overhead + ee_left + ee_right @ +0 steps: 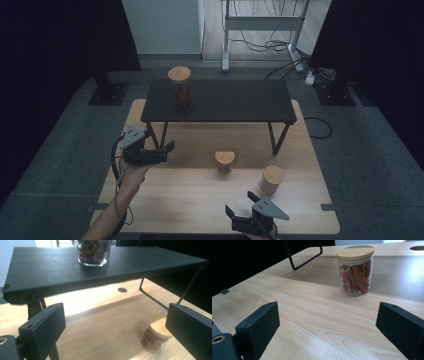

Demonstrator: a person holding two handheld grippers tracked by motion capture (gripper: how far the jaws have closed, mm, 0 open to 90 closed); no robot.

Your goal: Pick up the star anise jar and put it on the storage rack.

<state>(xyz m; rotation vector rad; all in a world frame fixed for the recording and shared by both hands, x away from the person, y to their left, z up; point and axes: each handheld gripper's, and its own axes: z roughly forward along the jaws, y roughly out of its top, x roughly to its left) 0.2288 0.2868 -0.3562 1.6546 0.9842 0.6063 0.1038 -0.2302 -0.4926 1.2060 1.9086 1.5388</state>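
Three glass jars with round wooden lids, each holding reddish-brown contents, are placed relative to the black shelf (218, 100), a low riser on thin metal legs standing on the far half of the wooden table (190, 200). The tall jar (180, 88) stands upright on top of the shelf, near its left end. The middle jar (225, 162) stands on the table just in front of the shelf, about level with its middle. The right jar (272, 180) stands farther forward of the shelf, below its right leg, apart from the middle jar.

The left gripper (167, 150) hovers by the shelf's front left leg, jaws spread wide with nothing between them; in the left gripper view the shelf's edge crosses above the jaws and a lidded jar (155, 336) appears, blurred, low at the right. The right gripper (241, 204) is at the table's near edge, well in front of the shelf, jaws likewise spread and empty; the right gripper view shows a jar (355, 270) upright ahead of it, untouched.
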